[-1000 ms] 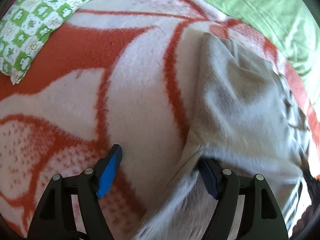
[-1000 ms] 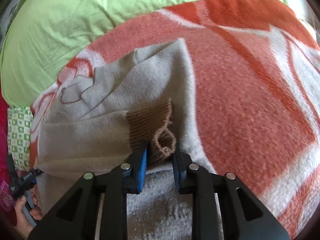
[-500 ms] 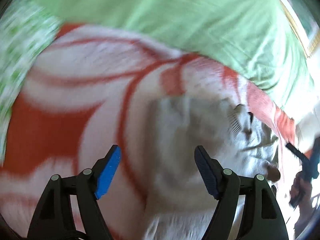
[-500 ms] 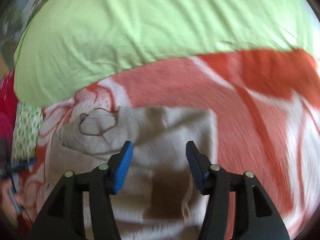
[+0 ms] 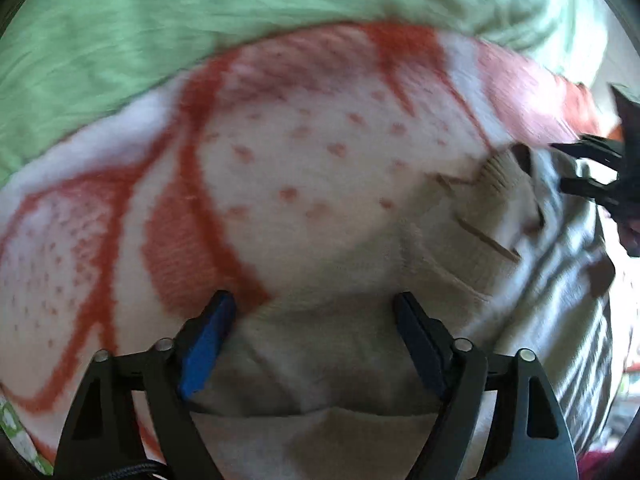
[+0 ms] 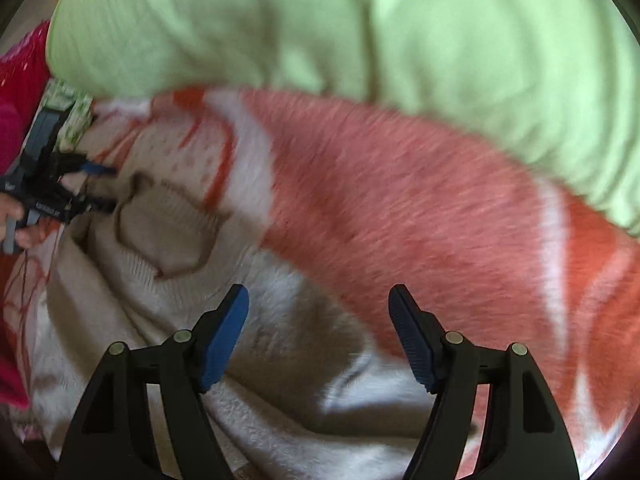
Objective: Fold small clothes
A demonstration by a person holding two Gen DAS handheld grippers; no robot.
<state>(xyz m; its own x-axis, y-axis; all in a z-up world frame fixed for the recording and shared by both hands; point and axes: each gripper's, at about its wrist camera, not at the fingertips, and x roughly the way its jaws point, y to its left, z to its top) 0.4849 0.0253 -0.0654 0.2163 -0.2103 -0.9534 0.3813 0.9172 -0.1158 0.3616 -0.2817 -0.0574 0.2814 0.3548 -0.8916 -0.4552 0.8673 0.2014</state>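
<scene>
A small beige knit sweater [image 6: 168, 236] lies on the orange and white blanket [image 6: 400, 200]. Its neckline faces away from me at the left in the right wrist view. My right gripper [image 6: 319, 330] is open and empty, just above the sweater's near right edge. My left gripper [image 5: 314, 340] is open and empty over the sweater's near edge [image 5: 320, 360] in the left wrist view. The left gripper also shows small at the far left of the right wrist view [image 6: 96, 188], beside the collar. The right gripper shows at the right edge of the left wrist view [image 5: 592, 168].
A light green pillow or duvet [image 6: 360, 32] lies along the far side of the blanket, also in the left wrist view [image 5: 160, 12]. A green checked cloth [image 6: 74, 116] sits at the far left. A red garment [image 6: 20, 92] is at the left edge.
My right gripper let go of the brown sleeve cuff, opened wide and moved forward over the sweater. My left gripper swung round toward the collar side and stays open.
</scene>
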